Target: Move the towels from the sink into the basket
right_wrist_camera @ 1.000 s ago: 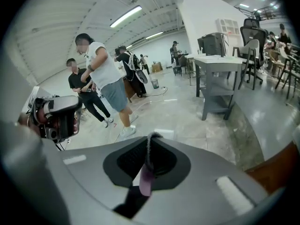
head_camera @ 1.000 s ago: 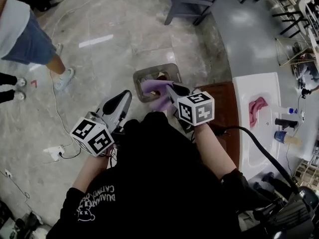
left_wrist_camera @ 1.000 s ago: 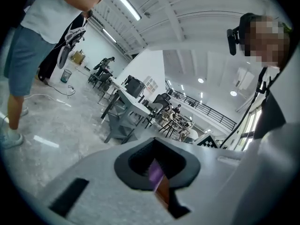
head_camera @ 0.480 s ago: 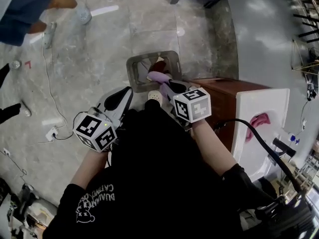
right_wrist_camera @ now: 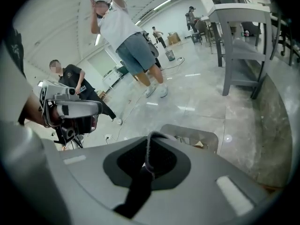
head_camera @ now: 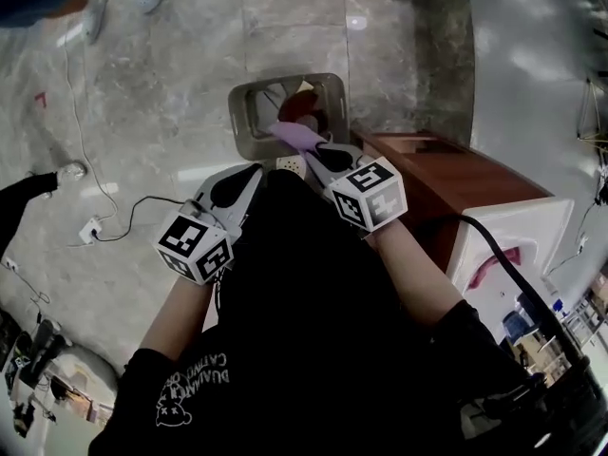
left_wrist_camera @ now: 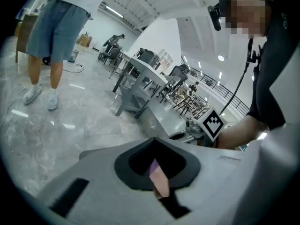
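Observation:
A grey basket stands on the floor ahead of me, with a red towel inside it. My right gripper is shut on a purple towel, which hangs over the basket's near rim. In the right gripper view only a thin edge of the purple towel shows between the closed jaws, and the basket lies just beyond. My left gripper is held beside it to the left, jaws together, with nothing in it. A pink towel lies in the white sink at the lower right.
A brown wooden cabinet stands between basket and sink. A power strip and cable lie on the marble floor at left. A person in blue shorts stands farther off, another in black beside them. Grey tables stand beyond.
My view has swung from the sink towards the basket. The right gripper has carried the purple towel forward to the basket's near rim. The sink has slid to the lower right.

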The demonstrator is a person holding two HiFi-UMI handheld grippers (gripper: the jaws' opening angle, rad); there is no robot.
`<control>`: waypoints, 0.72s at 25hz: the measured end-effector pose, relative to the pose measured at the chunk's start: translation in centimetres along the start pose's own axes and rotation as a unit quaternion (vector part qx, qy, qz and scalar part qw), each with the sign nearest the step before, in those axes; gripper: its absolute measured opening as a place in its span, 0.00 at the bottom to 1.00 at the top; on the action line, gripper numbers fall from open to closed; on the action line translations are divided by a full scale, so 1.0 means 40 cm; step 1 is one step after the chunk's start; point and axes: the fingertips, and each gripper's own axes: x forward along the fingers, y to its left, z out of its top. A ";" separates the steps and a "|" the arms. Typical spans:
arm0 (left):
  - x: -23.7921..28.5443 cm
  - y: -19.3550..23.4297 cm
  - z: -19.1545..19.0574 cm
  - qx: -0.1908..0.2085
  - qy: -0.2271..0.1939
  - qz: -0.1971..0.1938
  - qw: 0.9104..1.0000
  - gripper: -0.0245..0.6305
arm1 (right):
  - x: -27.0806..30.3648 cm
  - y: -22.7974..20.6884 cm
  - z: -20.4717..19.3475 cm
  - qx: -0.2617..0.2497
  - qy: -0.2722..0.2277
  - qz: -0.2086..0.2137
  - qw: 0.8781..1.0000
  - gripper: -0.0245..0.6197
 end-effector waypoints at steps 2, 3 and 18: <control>0.046 0.000 -0.061 0.010 0.025 -0.004 1.000 0.04 | 0.025 -0.039 -0.052 0.002 0.004 -0.001 1.000 0.07; 0.069 -0.003 -0.101 0.019 0.036 -0.003 0.999 0.04 | 0.040 -0.060 -0.088 0.005 0.003 0.002 1.000 0.07; 0.217 0.222 -0.317 -0.073 0.044 0.009 0.996 0.04 | 0.287 -0.211 -0.251 0.052 -0.001 0.004 0.999 0.07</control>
